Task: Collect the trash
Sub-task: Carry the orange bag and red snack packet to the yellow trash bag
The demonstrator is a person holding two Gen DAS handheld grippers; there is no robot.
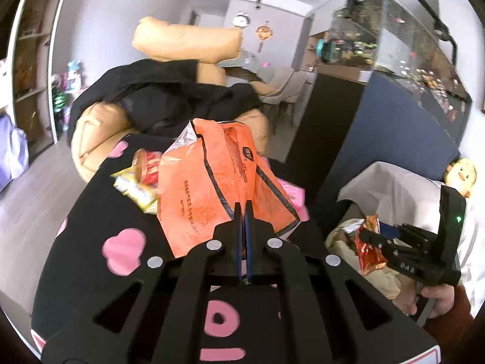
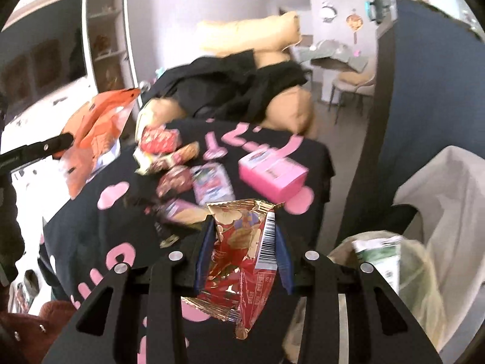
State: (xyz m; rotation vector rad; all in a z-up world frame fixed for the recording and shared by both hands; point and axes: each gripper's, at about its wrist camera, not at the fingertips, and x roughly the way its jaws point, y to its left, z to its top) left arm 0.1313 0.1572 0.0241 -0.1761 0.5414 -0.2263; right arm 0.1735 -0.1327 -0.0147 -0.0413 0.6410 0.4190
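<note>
My left gripper is shut on the lower edge of a crumpled orange plastic bag, which is lifted above the black tablecloth. The right wrist view shows that bag hanging from the left gripper at the far left. My right gripper is shut on a red and gold snack wrapper held off the table. In the left wrist view the right gripper holds this wrapper over a bin with a white liner.
Several snack wrappers and a pink box lie on the black cloth with pink shapes. The lined bin at the right holds a green and white carton. A blue panel stands behind it. Cushions and dark clothes lie beyond the table.
</note>
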